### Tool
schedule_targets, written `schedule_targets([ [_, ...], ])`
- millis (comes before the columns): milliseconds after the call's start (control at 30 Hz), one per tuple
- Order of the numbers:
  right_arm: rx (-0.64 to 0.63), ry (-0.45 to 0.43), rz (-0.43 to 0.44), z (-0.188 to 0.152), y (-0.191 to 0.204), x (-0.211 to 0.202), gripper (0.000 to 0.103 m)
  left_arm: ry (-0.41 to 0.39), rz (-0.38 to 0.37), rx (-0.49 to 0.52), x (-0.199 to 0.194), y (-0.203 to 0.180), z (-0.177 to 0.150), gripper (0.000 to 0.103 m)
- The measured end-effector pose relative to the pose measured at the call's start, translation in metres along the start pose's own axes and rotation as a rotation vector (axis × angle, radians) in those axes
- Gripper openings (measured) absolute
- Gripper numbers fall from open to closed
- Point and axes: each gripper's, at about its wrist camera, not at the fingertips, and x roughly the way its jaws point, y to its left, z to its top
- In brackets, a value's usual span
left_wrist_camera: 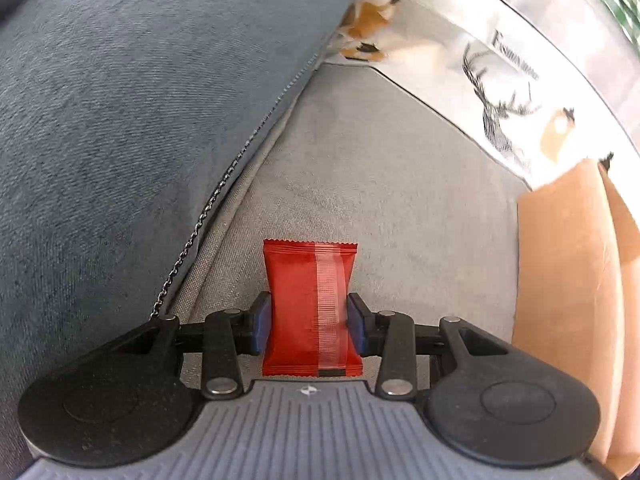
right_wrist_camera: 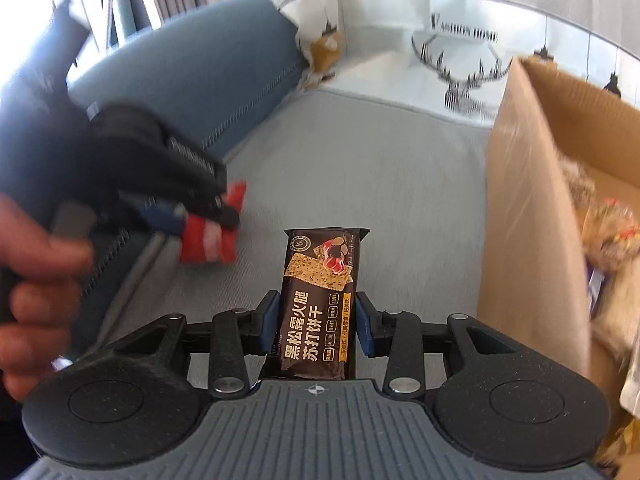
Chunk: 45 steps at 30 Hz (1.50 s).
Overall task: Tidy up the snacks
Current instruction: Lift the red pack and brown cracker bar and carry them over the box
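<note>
Over the grey sofa seat (left_wrist_camera: 400, 184), the left gripper (left_wrist_camera: 310, 322) has its 2 blue pads clamped on the sides of a red snack packet (left_wrist_camera: 308, 308), pinching it at the waist. Beside it, the right gripper (right_wrist_camera: 316, 322) has its jaws closed on a dark cracker packet (right_wrist_camera: 318, 304) standing upright. To the right sits an open cardboard box (right_wrist_camera: 524, 208) with more snacks inside, blurred. A blue cushion (left_wrist_camera: 140, 120) lies left.

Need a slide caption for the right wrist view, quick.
Right gripper holds a dark cracker packet beside the cardboard box.
</note>
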Motion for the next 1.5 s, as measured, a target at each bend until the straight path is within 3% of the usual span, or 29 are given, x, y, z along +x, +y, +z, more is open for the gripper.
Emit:
schedule_targets([
  [200,0.042,0.071,0.001,-0.001,-0.008,0.016,0.041,0.039,0.021,0.003,0.009,-0.004,-0.004,0.044],
  [333,0.051,0.086,0.013,0.001,-0.008,0.024,0.043,0.051,0.043,0.014,0.016,-0.011,-0.005,0.052],
  [433,0.045,0.097,0.004,0.002,-0.006,0.029,0.050,0.050,0.056,0.021,0.022,-0.016,-0.003,0.065],
  [533,0.037,0.119,-0.004,0.002,-0.006,0.034,0.058,0.052,0.072,0.034,0.026,-0.021,-0.003,0.066],
  [800,-0.011,0.144,-0.019,0.001,-0.001,0.044,0.058,0.044,0.116,0.121,0.034,-0.035,-0.002,0.066],
  [900,-0.020,0.142,-0.022,0.002,-0.001,0.045,0.058,0.037,0.131,0.142,0.036,-0.036,-0.003,0.061],
  [933,-0.022,0.140,-0.024,0.002,-0.001,0.044,0.056,0.033,0.138,0.153,0.035,-0.037,-0.004,0.054],
  [1033,-0.033,0.132,-0.034,0.000,0.000,0.041,0.041,0.026,0.141,0.168,0.035,-0.037,-0.004,0.050],
  [1167,-0.034,0.123,-0.038,0.000,-0.001,0.037,0.041,0.009,0.133,0.141,0.030,-0.033,-0.003,0.047],
  [1500,-0.008,-0.053,-0.032,0.003,-0.003,-0.014,0.041,-0.102,0.085,0.111,-0.008,-0.034,-0.008,0.046],
])
